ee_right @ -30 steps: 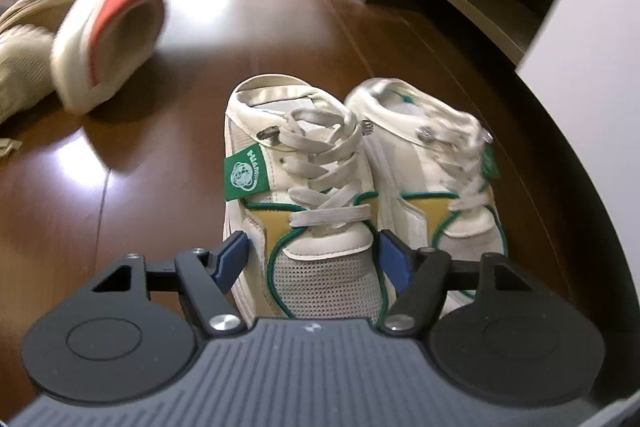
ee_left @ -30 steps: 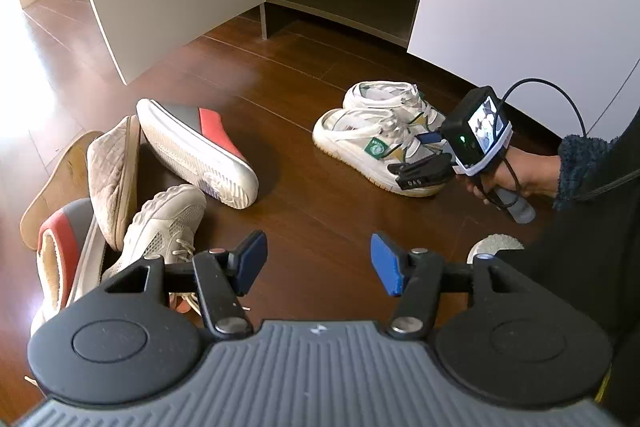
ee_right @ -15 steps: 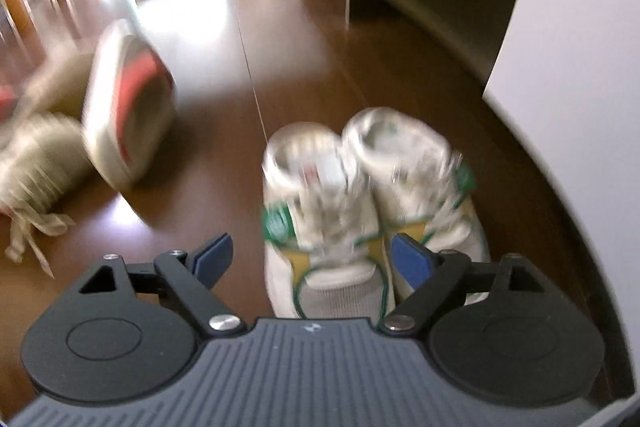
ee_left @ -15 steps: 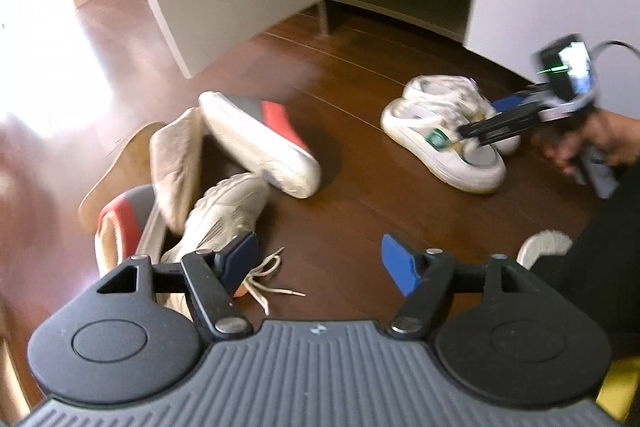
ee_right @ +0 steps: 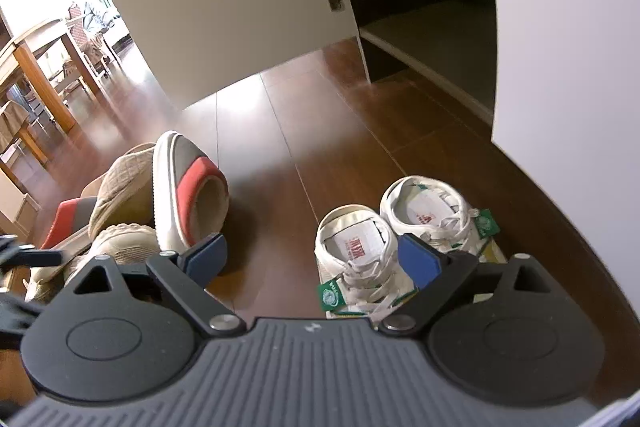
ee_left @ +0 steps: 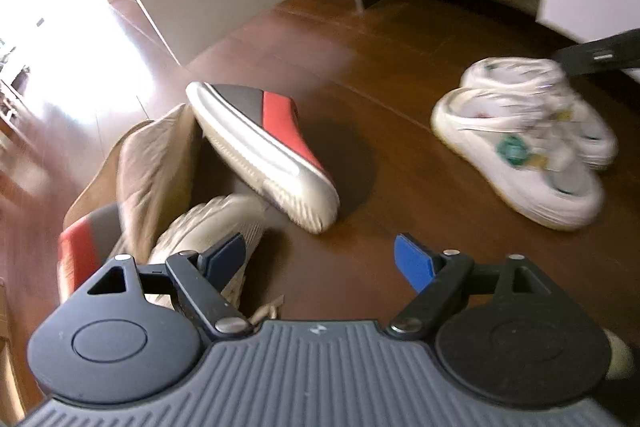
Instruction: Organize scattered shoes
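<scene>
Left hand-held gripper [ee_left: 320,259]: released, empty | right hand-held gripper [ee_right: 312,259]: released, above white sneaker pair [ee_right: 404,239], toes hidden | shoe pile [ee_left: 192,187] left of pair, blurred.

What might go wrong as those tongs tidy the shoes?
1. The red-and-grey slipper leans tilted on the heap; pulling a neighbour might topple it.
2. The beige sneaker has loose laces that could snag the open left tongs.
3. The white sneakers sit touching, so the open right tongs may nudge the second one.
</scene>
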The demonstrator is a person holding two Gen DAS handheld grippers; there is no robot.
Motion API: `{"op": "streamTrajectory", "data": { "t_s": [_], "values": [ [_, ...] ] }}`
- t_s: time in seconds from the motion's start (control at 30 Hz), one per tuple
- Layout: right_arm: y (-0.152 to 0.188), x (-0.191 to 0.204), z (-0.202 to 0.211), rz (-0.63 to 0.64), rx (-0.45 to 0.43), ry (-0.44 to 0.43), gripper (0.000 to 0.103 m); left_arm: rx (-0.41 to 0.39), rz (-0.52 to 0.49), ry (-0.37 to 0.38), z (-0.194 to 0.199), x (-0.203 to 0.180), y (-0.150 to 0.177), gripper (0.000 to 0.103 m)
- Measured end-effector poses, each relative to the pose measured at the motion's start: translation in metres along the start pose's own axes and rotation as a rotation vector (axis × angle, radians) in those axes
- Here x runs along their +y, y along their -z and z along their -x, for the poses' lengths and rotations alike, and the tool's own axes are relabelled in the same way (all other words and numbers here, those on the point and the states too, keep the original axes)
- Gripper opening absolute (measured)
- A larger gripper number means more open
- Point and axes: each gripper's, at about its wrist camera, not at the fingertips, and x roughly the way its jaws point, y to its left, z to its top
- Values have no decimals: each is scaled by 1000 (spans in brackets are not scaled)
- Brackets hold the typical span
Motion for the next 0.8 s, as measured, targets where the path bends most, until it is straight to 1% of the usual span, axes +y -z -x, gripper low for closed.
{"op": "streamTrajectory", "data": {
  "t_s": [0.07, 0.13, 0.23, 0.27, 0.3, 0.33, 0.4, 0.43, 0.47, 0.53, 0.57, 0.6, 0.63, 0.67, 0.7, 0.73, 0.77, 0.8],
  "values": [
    [-1, -5, -15, -3, 19, -9, 91, 0, 28, -41, -34, -8, -7, 84],
    [0, -7, -24, -4, 30, -13, 91, 0, 125, -70, -67, -2, -15, 84],
    [-6, -5, -41, -9, 38, -33, 91, -6, 159, -112, -101, 2, -20, 83],
    [-7, -3, -44, -10, 38, -38, 91, -9, 164, -106, -107, 2, -21, 81],
    [-9, -1, -47, -11, 36, -39, 91, -17, 167, -92, -113, 4, -22, 70],
    [-9, 1, -50, -10, 36, -40, 91, -29, 170, -71, -118, 6, -22, 70],
    [-10, 5, -53, -6, 37, -44, 91, -63, 184, -30, -117, 14, -20, 67],
    [-9, 6, -53, -3, 36, -45, 91, -85, 204, 15, -110, 23, -18, 66],
    [-9, 6, -51, -3, 35, -47, 91, -113, 250, 102, -97, 40, -14, 65],
    [-7, 6, -47, -6, 33, -50, 91, -143, 324, 245, -75, 66, -5, 63],
    [-6, 4, -44, -14, 34, -52, 91, -141, 379, 385, -58, 88, 4, 62],
    [-5, 3, -41, -21, 37, -52, 91, -127, 408, 473, -49, 101, 10, 62],
    [-2, 1, -38, -27, 42, -54, 91, -68, 453, 604, -43, 117, 19, 62],
    [0, 1, -35, -27, 46, -57, 91, 18, 510, 761, -36, 139, 33, 60],
    [3, 1, -32, -27, 49, -59, 91, 79, 545, 835, -31, 152, 43, 55],
    [5, 2, -30, -26, 52, -60, 91, 127, 566, 862, -24, 164, 53, 55],
    [9, 3, -25, -23, 57, -65, 91, 148, 561, 824, -16, 173, 59, 55],
    [13, 5, -21, -18, 62, -72, 91, 155, 539, 768, -7, 181, 64, 54]
  ]
}}
